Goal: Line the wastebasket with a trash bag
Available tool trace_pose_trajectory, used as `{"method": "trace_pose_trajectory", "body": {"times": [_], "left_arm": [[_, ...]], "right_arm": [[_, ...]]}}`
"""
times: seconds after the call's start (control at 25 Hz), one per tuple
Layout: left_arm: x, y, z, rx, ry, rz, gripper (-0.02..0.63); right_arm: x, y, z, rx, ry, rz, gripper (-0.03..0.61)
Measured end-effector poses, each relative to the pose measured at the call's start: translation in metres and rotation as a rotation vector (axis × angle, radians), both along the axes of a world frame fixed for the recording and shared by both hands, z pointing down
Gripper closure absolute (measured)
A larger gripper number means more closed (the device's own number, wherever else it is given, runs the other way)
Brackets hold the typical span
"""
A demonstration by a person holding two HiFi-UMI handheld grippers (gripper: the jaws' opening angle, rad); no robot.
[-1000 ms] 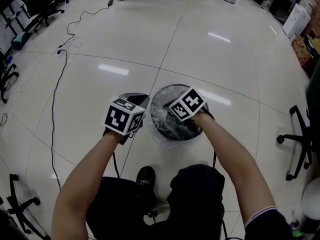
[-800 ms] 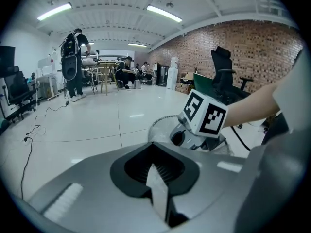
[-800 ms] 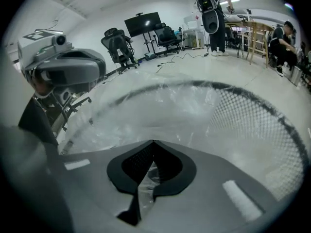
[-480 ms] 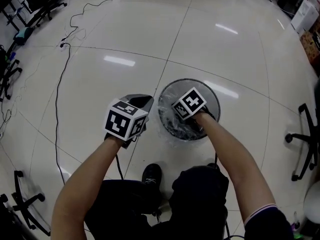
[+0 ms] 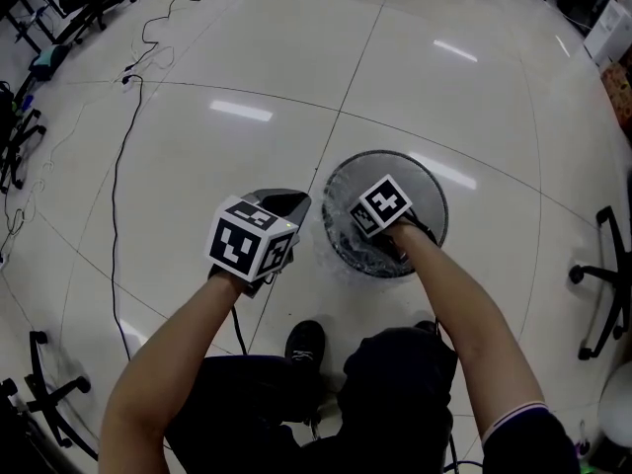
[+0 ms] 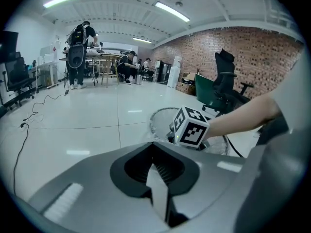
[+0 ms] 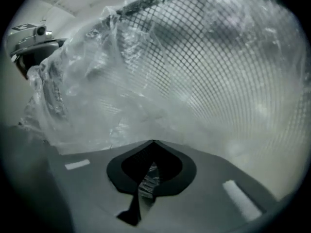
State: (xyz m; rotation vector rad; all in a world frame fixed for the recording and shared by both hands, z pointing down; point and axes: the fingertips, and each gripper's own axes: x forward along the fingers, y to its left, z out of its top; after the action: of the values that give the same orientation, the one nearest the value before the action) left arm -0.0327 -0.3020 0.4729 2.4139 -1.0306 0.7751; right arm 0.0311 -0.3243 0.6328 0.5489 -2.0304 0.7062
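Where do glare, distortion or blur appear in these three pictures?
Head view: light patches glare on the glossy floor, and tile lines curve. Left gripper view: sharp, with dark rounded corners. Right gripper view: the trash bag lining the mesh wastebasket looks hazy and soft.

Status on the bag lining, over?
Left gripper shut, empty, beside wastebasket. Right gripper shut on trash bag, down inside it. Nothing in the way.
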Motion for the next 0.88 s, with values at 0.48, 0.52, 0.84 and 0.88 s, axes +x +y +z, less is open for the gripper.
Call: {"method": "trace_pose_trajectory", "body": {"times": [0.48, 0.52, 0.84, 0.88], "left_arm": [[-0.007, -0.005, -0.002, -0.003, 0.016, -0.020, 0.601], [-0.007, -0.004, -0.004, -0.001, 0.019, -0.020, 0.601], [-0.010, -0.002, -0.008, 0.008, 0.023, -0.022, 0.601], [-0.011, -0.002, -0.008, 0.006, 0.025, -0.028, 0.601]], "right_arm": [[-0.007, -0.005, -0.019, 0.023, -0.032, 0.011, 0.573], [-0.010, -0.007, -0.023, 0.027, -0.043, 0.012, 0.539], [-0.019, -0.008, -0.031, 0.043, -0.027, -0.005, 0.509], [-0.017, -0.007, -0.031, 0.042, -0.023, -0.004, 0.509]]}}
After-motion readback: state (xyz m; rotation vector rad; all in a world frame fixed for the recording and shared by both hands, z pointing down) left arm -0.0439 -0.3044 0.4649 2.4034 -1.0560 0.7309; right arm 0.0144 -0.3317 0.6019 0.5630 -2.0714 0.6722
